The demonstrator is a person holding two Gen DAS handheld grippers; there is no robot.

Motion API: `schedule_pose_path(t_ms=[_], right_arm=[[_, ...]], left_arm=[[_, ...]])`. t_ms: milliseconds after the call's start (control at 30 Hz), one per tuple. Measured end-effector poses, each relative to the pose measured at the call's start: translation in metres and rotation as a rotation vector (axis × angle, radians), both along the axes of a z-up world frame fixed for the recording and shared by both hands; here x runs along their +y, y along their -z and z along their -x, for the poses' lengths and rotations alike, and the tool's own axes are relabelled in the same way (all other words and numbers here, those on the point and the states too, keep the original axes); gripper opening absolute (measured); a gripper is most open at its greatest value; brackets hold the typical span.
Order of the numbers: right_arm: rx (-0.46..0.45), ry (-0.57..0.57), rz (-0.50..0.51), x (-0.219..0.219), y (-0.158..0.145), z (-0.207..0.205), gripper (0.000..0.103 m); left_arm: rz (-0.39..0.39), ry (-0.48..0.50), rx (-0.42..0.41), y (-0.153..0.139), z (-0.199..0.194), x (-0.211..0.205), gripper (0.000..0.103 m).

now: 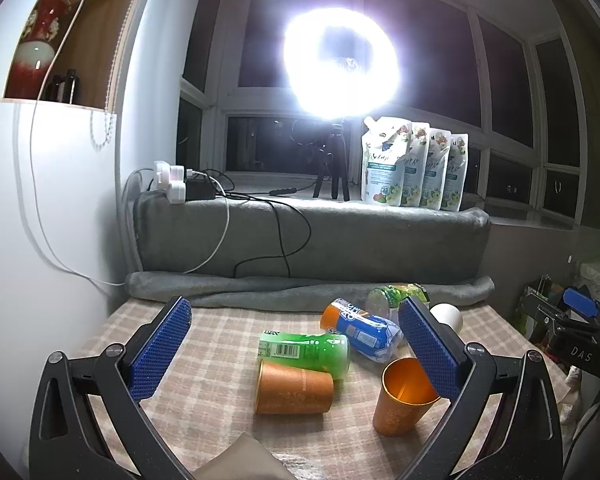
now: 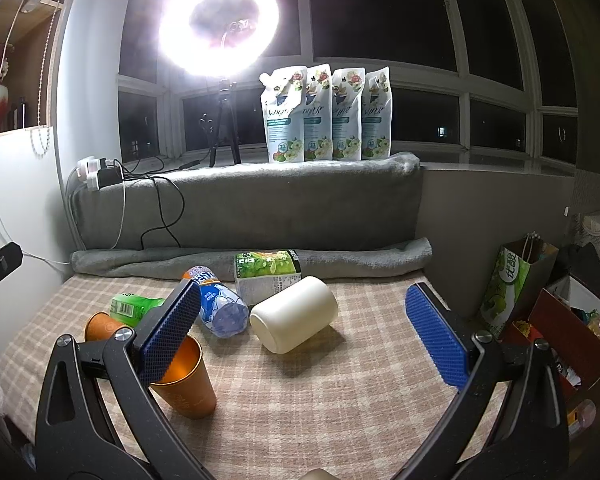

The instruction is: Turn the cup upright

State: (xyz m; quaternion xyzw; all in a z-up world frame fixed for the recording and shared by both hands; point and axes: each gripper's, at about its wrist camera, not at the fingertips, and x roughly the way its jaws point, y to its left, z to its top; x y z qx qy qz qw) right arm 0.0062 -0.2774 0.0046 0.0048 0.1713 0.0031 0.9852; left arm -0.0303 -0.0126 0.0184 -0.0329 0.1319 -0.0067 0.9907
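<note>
An orange cup (image 1: 294, 388) lies on its side on the checked tablecloth, between the blue pads of my left gripper (image 1: 296, 346), which is open and empty above it. Only its end (image 2: 102, 326) shows in the right wrist view. A second orange cup (image 1: 400, 398) stands upright, mouth up, by the left gripper's right finger; it also shows in the right wrist view (image 2: 186, 380). A cream cup (image 2: 294, 314) lies on its side between the pads of my right gripper (image 2: 312, 338), which is open and empty.
A green bottle (image 1: 306, 348), a blue-labelled bottle (image 1: 364, 330) and a green-labelled carton (image 2: 268, 274) lie on the tablecloth (image 2: 320, 400) behind the cups. A rolled grey blanket (image 2: 252, 262) borders the far edge. Bags and boxes (image 2: 540, 312) stand beyond the right edge.
</note>
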Motion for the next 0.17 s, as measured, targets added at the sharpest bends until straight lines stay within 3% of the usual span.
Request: schedule_pose_path(t_ms=[167], right_arm=[[0.009, 0.0, 0.003, -0.0002, 0.0034, -0.0015, 0.103]], left_arm=[[-0.013, -0.002, -0.013, 0.0004, 0.001, -0.0012, 0.103]])
